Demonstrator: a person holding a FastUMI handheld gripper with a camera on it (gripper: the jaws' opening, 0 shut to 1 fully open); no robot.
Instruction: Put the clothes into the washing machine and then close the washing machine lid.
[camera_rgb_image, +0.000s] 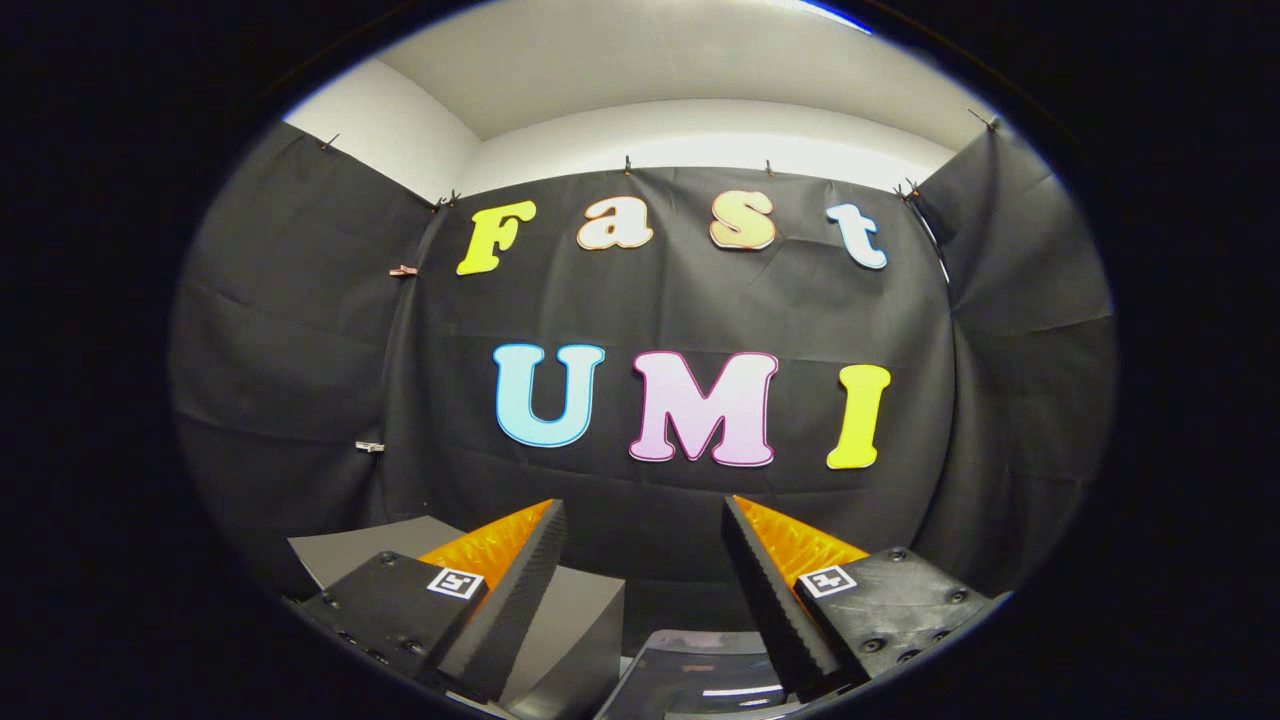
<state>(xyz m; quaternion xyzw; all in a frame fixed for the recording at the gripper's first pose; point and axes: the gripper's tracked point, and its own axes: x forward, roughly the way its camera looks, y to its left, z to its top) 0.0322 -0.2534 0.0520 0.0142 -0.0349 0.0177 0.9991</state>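
So in the gripper view the tongs (645, 560) are up in the air and spread wide, nothing between the two fingers, just a gap with the black cloth booth wall (660, 300) showing through it. The ridged inner faces of the fingers (520, 590) point toward each other, and each finger block carries a small square black-and-white marker tag (455, 582) on top.

Beyond the fingers the cloth wall hangs in three panels, pinned along the top with little clips (403, 270), and above that is a plain white wall and ceiling (680, 90).

Low down, under and just behind the left finger, there's a grey boxy surface with a flat top (575, 620). It looks like part of the washing machine body, but I can't tell for sure from this angle. Between the finger bases, right at the bottom, sits a dark glossy curved panel (700, 680) with light glinting off it, which could be the washing machine lid; can't tell if it's up or down.

The tongs point mostly at the wall, with the machine parts below them rather than ahead.
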